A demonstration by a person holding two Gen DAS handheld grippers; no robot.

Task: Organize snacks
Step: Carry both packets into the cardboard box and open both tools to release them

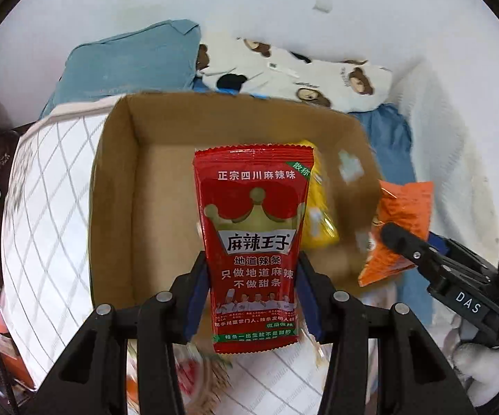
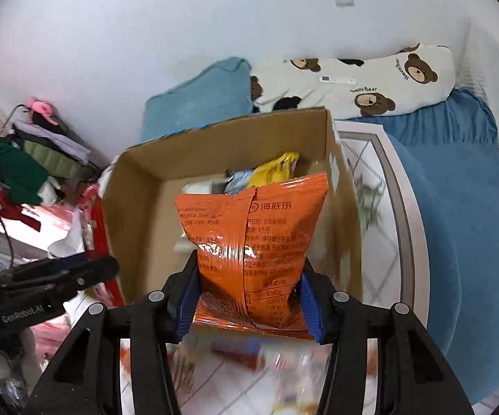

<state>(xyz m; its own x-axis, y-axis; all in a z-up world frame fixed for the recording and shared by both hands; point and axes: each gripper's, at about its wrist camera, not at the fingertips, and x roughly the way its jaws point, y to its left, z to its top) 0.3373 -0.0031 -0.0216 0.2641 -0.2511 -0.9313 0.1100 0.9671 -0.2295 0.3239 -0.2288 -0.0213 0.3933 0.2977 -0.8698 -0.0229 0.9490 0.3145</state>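
My left gripper [image 1: 252, 287] is shut on a red spicy-strip snack packet [image 1: 254, 228], held upright over the near edge of an open cardboard box [image 1: 118, 186]. My right gripper [image 2: 249, 287] is shut on an orange snack bag [image 2: 253, 238], held over the same box [image 2: 138, 214]. The orange bag [image 1: 400, 221] and the right gripper also show at the right of the left wrist view. A yellow snack bag [image 1: 318, 207] lies in the box's right side; it also shows in the right wrist view [image 2: 275, 169] beside a bluish packet [image 2: 237, 180].
The box stands on a white checked quilt [image 1: 45, 214] on a bed. A light blue pillow [image 2: 197, 103], a bear-print pillow [image 2: 370, 79] and a blue sheet [image 2: 457, 180] lie behind. Piled clothes [image 2: 24, 159] sit at the left. Blurred snack packets [image 2: 235, 356] lie below the grippers.
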